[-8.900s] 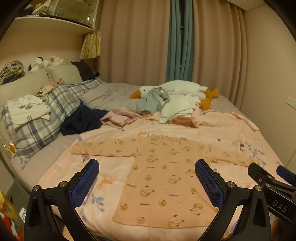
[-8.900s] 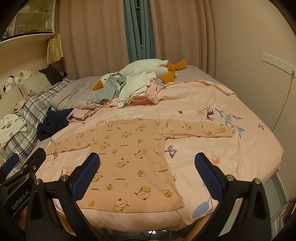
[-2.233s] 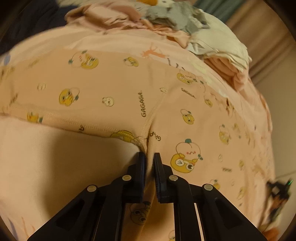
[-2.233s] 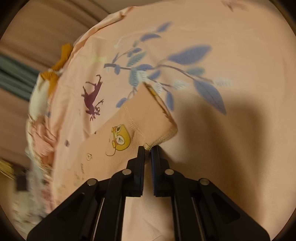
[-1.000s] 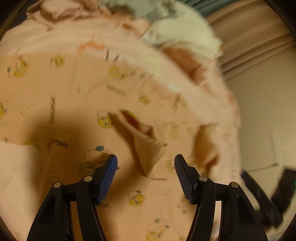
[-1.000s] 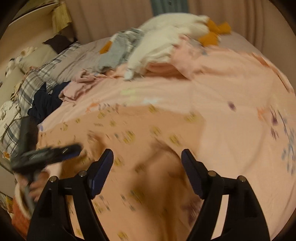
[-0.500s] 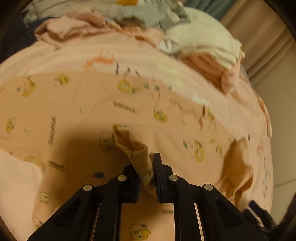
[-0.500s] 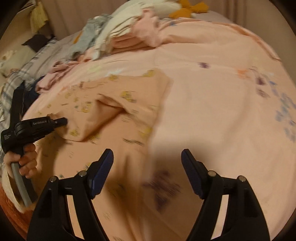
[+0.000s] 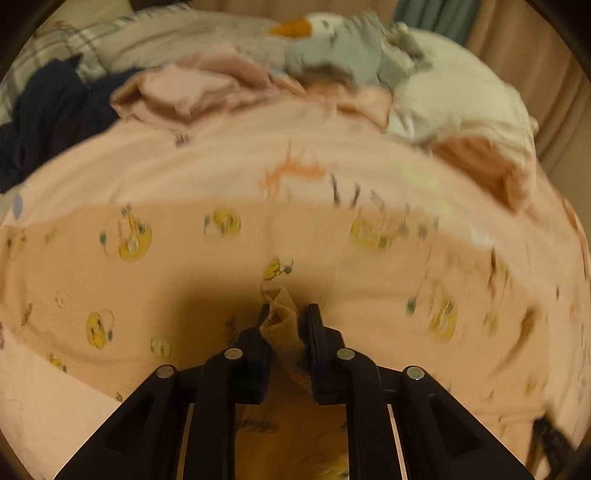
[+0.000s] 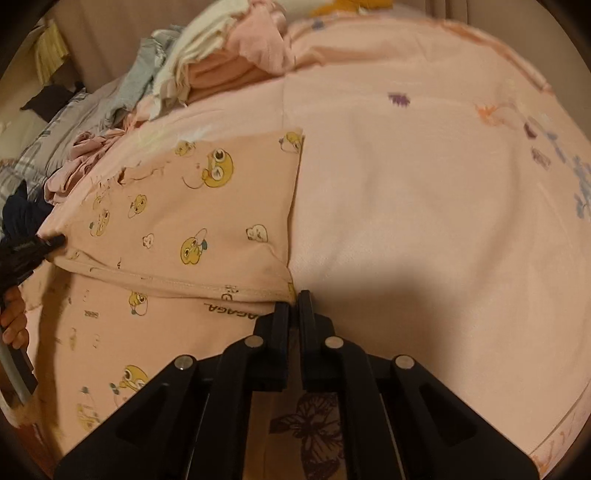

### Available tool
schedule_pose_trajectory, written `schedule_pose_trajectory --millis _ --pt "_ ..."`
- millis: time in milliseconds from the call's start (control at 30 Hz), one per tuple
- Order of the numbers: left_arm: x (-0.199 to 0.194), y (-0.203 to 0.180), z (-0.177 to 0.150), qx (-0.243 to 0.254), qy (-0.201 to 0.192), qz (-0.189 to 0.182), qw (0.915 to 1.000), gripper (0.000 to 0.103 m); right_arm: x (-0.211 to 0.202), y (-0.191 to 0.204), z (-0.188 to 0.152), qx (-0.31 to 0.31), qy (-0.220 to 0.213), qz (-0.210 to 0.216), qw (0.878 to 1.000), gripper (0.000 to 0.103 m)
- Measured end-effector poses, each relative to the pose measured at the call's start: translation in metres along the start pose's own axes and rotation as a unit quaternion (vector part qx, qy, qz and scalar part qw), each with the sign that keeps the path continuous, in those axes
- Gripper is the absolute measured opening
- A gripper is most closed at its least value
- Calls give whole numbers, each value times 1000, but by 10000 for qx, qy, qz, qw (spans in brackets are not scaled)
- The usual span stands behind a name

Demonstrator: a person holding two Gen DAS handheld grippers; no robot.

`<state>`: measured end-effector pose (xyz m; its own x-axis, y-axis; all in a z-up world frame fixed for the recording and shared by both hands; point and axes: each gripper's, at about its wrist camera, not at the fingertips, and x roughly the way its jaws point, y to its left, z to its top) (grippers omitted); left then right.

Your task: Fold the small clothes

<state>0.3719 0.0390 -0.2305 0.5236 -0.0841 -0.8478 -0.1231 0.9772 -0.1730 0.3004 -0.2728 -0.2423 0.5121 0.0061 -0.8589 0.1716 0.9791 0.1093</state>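
Observation:
A peach long-sleeved shirt [image 9: 147,280] printed with yellow cartoon faces lies on the pink bedcover [image 10: 424,184]. My left gripper [image 9: 288,314] is shut on a bunched cuff of the shirt, and the cloth stands up between its jaws. In the right wrist view the shirt [image 10: 207,206] has one side folded over its body. My right gripper [image 10: 294,297] is shut on the corner of that folded edge by the stitched hem. The left gripper [image 10: 59,242] shows at the far left of that fold, with a person's hand [image 10: 14,321] below it.
A heap of loose clothes [image 9: 369,66], grey, white and pink, lies at the far side of the bed beside a plush goose [image 9: 295,26]. A navy garment [image 9: 48,110] sits at the far left. The bedcover's edge [image 10: 554,443] drops off at the lower right.
The left gripper shut on the raised cuff and carried it across the shirt. The right gripper came down from open and shut on the folded edge's corner.

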Motion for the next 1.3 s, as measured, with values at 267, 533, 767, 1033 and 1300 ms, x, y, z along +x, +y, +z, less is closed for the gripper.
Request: schedule_pose_trajectory --millis 267,533,767,1033,1300 --pt "-73 40 4 317 -675 365 9965 21 -28 -14 5 4 438 149 9989 10" --pt "-3 -33 -3 643 138 371 9971 21 -2 35 50 15 393 535 9978 6" --pt "-20 -20 -31 1058 -334 428 9929 21 9 14 27 438 757 668 9939 8" --pt "-6 -15 -34 760 -82 114 9970 21 57 61 90 442 973 785 9912 5" --pt "-49 43 -17 7 -483 -234 9986 18 21 49 85 690 593 1204 9886 7"
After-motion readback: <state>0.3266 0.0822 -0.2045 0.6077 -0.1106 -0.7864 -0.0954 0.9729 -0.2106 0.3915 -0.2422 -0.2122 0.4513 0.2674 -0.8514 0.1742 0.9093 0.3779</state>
